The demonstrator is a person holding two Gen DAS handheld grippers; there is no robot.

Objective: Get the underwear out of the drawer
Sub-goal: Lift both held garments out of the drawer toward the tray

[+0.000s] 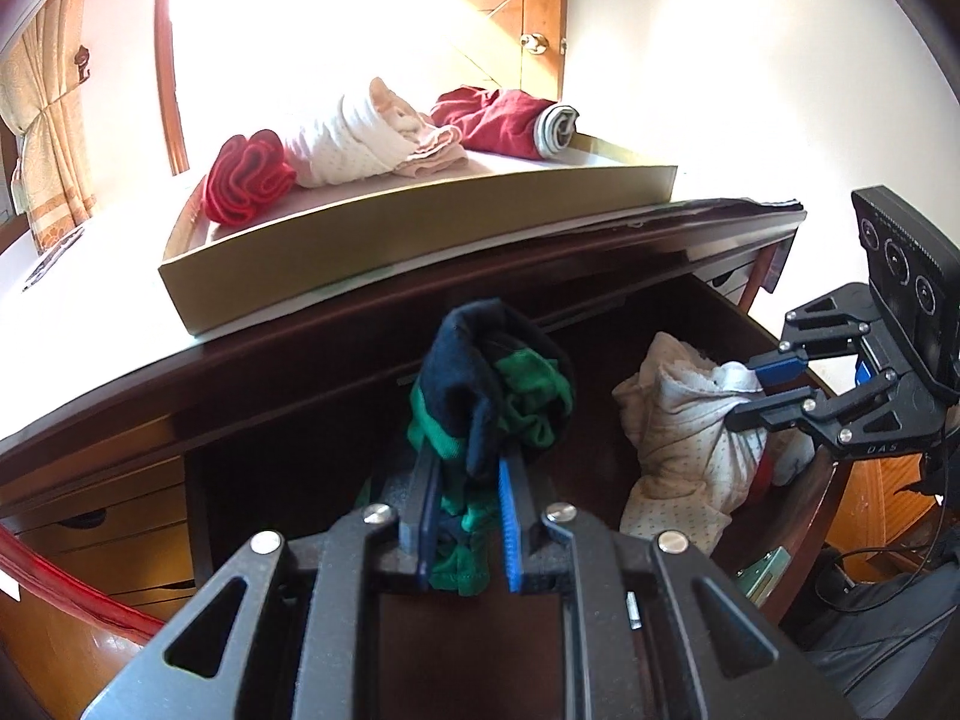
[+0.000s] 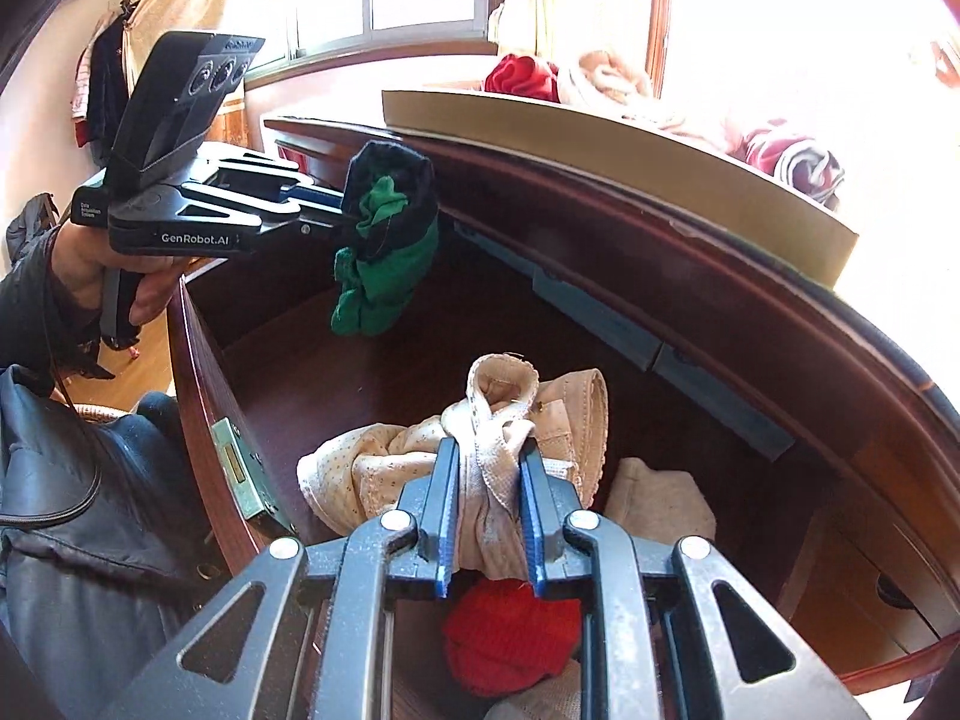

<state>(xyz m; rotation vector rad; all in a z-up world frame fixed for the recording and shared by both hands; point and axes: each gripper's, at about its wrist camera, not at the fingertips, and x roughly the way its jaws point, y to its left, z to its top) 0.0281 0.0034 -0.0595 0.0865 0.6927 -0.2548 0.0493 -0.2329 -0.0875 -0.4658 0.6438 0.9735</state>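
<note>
My left gripper (image 1: 465,468) is shut on green and navy underwear (image 1: 492,384) and holds it above the open dark wooden drawer (image 1: 600,324); it also shows in the right wrist view (image 2: 384,240). My right gripper (image 2: 489,456) is shut on cream dotted underwear (image 2: 498,420), lifted over the drawer; it also shows in the left wrist view (image 1: 678,426). A red garment (image 2: 510,636) and a beige one (image 2: 660,498) lie in the drawer (image 2: 420,336) below.
A shallow cardboard tray (image 1: 390,240) sits on the dresser top, holding red (image 1: 249,177), white dotted (image 1: 360,138) and maroon (image 1: 498,120) rolled garments. The tray's front wall overhangs near the drawer. Smaller drawers are at the lower left (image 1: 102,528).
</note>
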